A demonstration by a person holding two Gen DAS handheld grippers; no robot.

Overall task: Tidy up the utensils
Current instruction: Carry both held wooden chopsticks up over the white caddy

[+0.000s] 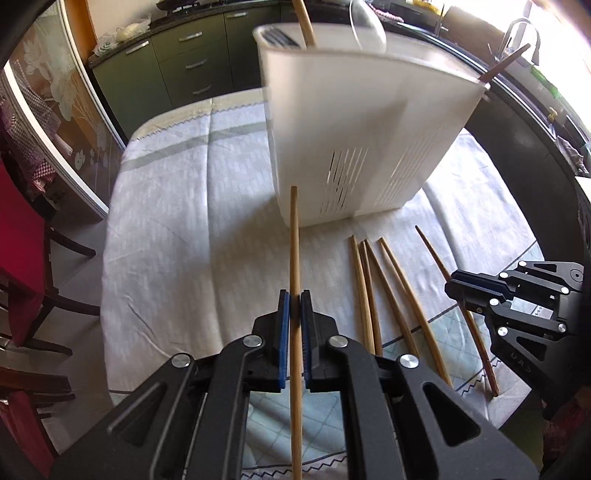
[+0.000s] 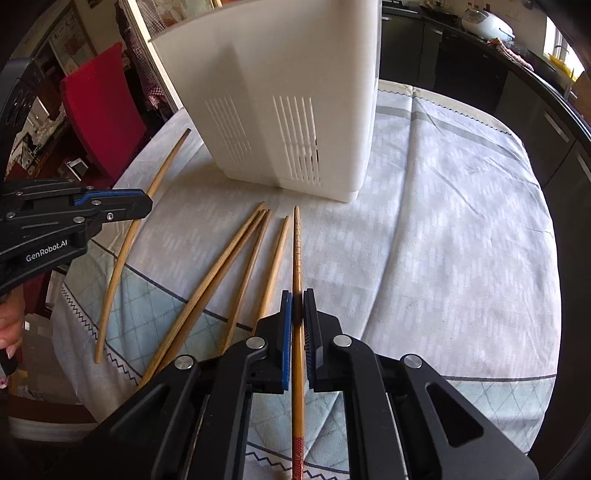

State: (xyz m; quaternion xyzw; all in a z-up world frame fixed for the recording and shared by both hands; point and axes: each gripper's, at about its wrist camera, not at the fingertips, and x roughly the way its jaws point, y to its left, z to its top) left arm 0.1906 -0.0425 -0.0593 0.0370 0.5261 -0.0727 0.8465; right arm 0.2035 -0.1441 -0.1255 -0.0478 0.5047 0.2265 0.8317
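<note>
My left gripper (image 1: 294, 302) is shut on a pale wooden chopstick (image 1: 294, 240) whose tip points at the foot of the white slotted utensil holder (image 1: 354, 122). The right wrist view shows this gripper (image 2: 146, 203) from the side, its chopstick (image 2: 166, 166) curving past it. My right gripper (image 2: 297, 306) is shut on a darker chopstick (image 2: 296, 243) with a red patterned end, aimed at the holder (image 2: 280, 92). In the left wrist view it (image 1: 460, 286) grips that stick (image 1: 436, 254) at the right. Several loose chopsticks (image 1: 369, 288) (image 2: 236, 258) lie on the cloth between the grippers.
The holder stands on a pale tablecloth (image 1: 177, 221) and holds a wooden handle (image 1: 304, 22) and a dark stick (image 1: 506, 62). A red chair (image 2: 103, 103) stands at the table's left. Green cabinets (image 1: 177, 62) line the far wall. A hand (image 2: 9, 328) grips the left tool.
</note>
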